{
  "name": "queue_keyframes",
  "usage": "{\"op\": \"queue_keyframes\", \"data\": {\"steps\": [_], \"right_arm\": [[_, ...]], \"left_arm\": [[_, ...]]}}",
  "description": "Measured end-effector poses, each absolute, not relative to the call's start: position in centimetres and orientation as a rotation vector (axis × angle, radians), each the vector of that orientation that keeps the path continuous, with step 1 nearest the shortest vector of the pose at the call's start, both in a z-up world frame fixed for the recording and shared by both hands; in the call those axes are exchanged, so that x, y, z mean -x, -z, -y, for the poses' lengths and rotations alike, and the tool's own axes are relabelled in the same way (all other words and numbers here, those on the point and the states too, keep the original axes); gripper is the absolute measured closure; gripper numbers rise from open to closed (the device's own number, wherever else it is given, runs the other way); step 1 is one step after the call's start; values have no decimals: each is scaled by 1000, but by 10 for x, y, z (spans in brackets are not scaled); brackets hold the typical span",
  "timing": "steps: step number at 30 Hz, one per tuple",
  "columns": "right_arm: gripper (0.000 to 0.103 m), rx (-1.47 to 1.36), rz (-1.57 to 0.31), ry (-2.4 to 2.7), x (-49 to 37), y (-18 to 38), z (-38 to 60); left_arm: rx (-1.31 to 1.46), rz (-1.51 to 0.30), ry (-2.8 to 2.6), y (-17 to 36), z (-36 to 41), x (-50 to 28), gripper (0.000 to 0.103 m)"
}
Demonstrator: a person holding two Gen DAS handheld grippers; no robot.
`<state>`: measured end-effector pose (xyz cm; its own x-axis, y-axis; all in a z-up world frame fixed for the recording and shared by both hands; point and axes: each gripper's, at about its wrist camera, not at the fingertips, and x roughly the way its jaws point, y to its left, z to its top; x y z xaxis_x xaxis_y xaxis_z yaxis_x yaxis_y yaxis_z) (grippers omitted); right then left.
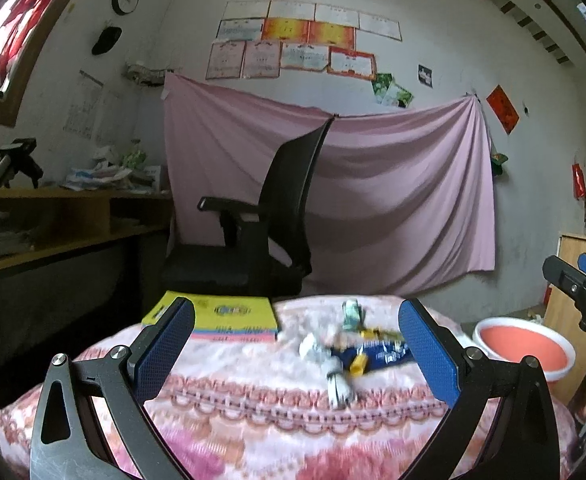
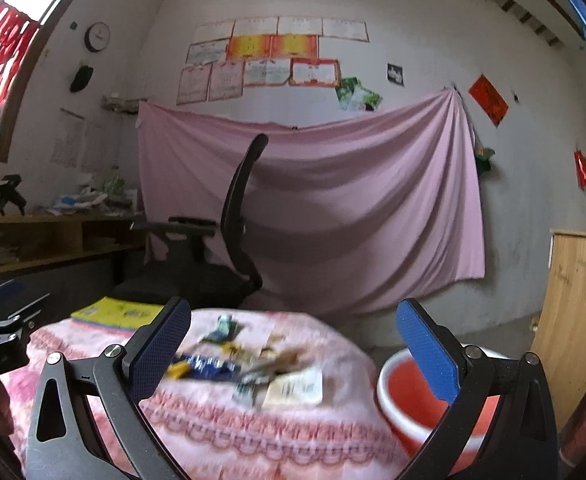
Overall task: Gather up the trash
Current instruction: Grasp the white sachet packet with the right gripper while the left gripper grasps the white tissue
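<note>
On the tabletop [image 1: 253,396] before us, draped in a pink and white patterned cloth with a scalloped border, a small scatter of trash lies near the middle. From the left wrist view we see a crumpled white paper scrap [image 1: 335,376], a dark blue printed wrapper [image 1: 377,354] with a small yellow piece [image 1: 357,365] on it, and a little green and white packet [image 1: 351,314] farther back. From the right wrist view we also make out a pale cream paper packet [image 2: 295,388] at the near right of the pile, though the picture there is blurred.

Our left gripper [image 1: 297,344], black with blue textured pads, hovers above the near edge of the cloth, its jaws spread wide and holding nothing; the trash sits ahead, between the two fingers. Our right gripper [image 2: 293,344], of the same make, hangs likewise with its jaws wide and empty, and the pile shows between its fingers.

A round red plastic basin with a white rim [image 1: 525,354] stands low, just beside the right edge of the tabletop. A yellow book with a pink edge [image 1: 217,318] rests at the far left of the cloth. Behind it stands a black mesh office chair [image 1: 269,224], and a pink sheet [image 1: 393,184] hangs across the grey wall.
</note>
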<state>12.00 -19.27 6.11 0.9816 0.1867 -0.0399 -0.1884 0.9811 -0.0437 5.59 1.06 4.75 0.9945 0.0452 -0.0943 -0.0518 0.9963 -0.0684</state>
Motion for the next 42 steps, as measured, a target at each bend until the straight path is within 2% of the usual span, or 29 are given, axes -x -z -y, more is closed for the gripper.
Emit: {"op": "queue_keyframes", "data": {"steps": [8, 19, 23, 25, 27, 29, 31, 42], "right_arm": [[0, 62, -50, -196, -165, -60, 187], [0, 39, -382, -130, -225, -34, 192], [6, 56, -508, -151, -241, -21, 189], [18, 75, -565, -158, -248, -14, 185], [25, 85, -617, -174, -253, -8, 182], [26, 88, -668, -182, -260, -2, 180], [31, 84, -712, -194, -264, 4, 181], [36, 121, -847, -236, -277, 24, 171]], "left_arm": [[63, -96, -58, -49, -12, -90, 3], [110, -345, -22, -28, -13, -136, 5], [127, -432, 24, -20, -12, -151, 19], [139, -479, 53, -16, -11, -158, 29], [152, -530, 90, -12, -10, -166, 35], [167, -579, 121, -7, -9, -172, 44], [180, -626, 146, -1, -9, -177, 56], [251, -747, 196, 16, -12, -188, 83]]}}
